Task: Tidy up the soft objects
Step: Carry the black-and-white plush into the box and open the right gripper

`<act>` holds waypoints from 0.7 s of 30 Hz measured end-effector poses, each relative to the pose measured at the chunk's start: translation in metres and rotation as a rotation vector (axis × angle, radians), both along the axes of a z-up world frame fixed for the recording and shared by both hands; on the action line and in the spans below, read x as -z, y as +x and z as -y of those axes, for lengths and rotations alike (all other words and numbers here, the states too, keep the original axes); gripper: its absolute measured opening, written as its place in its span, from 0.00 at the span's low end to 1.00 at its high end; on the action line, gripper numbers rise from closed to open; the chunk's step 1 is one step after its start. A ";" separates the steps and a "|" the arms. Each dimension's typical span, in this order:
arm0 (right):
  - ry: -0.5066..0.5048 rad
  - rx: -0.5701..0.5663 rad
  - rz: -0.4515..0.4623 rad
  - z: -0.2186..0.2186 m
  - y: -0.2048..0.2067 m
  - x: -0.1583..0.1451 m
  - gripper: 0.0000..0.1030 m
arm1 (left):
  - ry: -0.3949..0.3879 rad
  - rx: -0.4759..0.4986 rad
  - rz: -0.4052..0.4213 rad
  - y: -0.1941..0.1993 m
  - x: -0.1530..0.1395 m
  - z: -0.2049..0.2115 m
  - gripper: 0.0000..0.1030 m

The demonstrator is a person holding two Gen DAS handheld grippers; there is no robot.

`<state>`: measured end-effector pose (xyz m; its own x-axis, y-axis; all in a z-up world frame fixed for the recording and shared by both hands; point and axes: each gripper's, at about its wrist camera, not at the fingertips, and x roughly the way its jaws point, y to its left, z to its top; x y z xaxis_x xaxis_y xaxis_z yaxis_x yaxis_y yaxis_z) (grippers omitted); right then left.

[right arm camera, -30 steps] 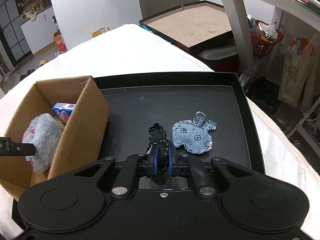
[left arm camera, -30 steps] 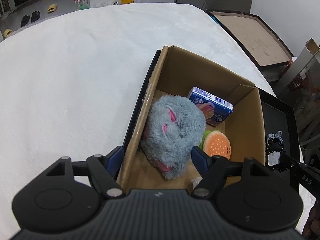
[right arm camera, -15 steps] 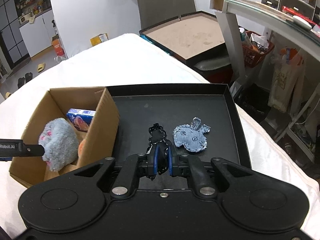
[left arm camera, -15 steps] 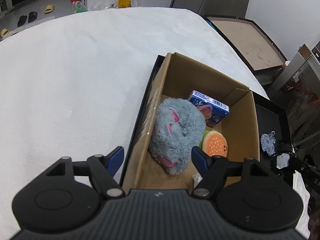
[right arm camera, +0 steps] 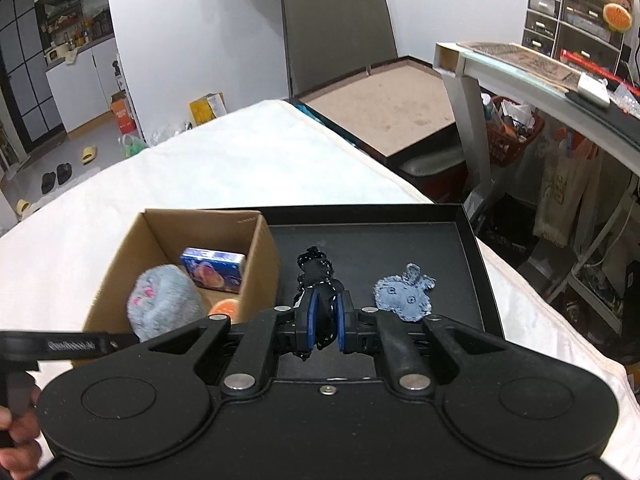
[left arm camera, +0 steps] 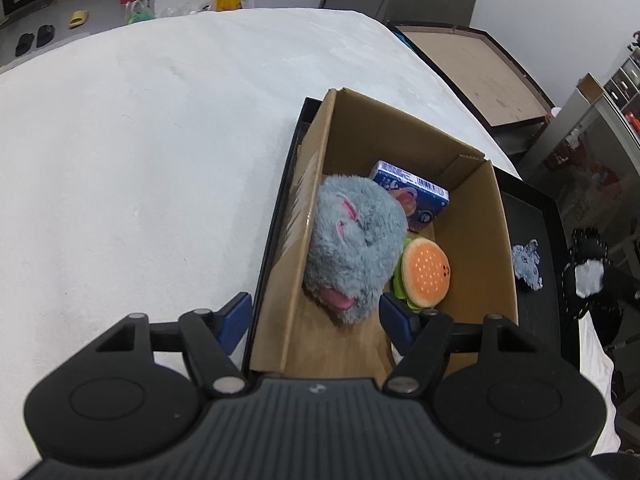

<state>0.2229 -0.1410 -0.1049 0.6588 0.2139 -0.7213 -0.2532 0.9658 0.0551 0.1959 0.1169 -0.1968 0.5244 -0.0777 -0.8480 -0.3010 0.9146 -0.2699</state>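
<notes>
Spreading across the left and top of both frames, the white surface [left arm camera: 140, 152] carries a black tray [right arm camera: 460, 240], and a cardboard box [left arm camera: 496, 248] sits in the tray's left end. In the box a grey plush [left arm camera: 356, 240] leans on the left wall, a burger toy [left arm camera: 426, 272] touches its right side, and a blue pack [left arm camera: 416, 196] lies behind both. A denim patch [right arm camera: 404, 298] rests on the tray floor, right of the box. My left gripper [left arm camera: 316, 316] hangs low in its frame with jaws fairly wide, one finger outside the box's left wall and one inside by the plush; they have just been closing a little with the wall between them, pressing on nothing. My right gripper [right arm camera: 325, 322], clamped narrow, holds a black cloth [right arm camera: 316, 268] above the tray, between box and patch.
</notes>
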 end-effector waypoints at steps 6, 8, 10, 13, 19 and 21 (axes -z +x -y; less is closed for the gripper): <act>0.009 -0.019 0.015 -0.016 -0.012 -0.009 0.10 | -0.007 0.016 0.016 -0.007 0.002 -0.005 0.60; 0.006 -0.033 0.016 -0.024 -0.015 -0.010 0.10 | -0.013 0.014 0.017 -0.010 0.004 -0.007 0.55; 0.007 -0.044 0.011 -0.031 -0.017 -0.010 0.10 | -0.020 0.008 0.010 -0.012 0.007 -0.010 0.47; 0.007 -0.065 0.015 -0.044 -0.022 -0.013 0.10 | -0.040 -0.014 -0.004 -0.015 0.012 -0.017 0.31; 0.000 -0.110 0.016 -0.071 -0.029 -0.018 0.11 | -0.063 -0.027 0.013 -0.019 0.012 -0.023 0.22; 0.004 -0.118 0.009 -0.078 -0.031 -0.017 0.11 | -0.060 -0.024 0.016 -0.019 0.012 -0.023 0.21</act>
<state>0.1917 -0.0635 -0.0876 0.6351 0.2933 -0.7146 -0.3660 0.9289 0.0559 0.1768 0.1396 -0.2086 0.5401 -0.1156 -0.8337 -0.3175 0.8893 -0.3290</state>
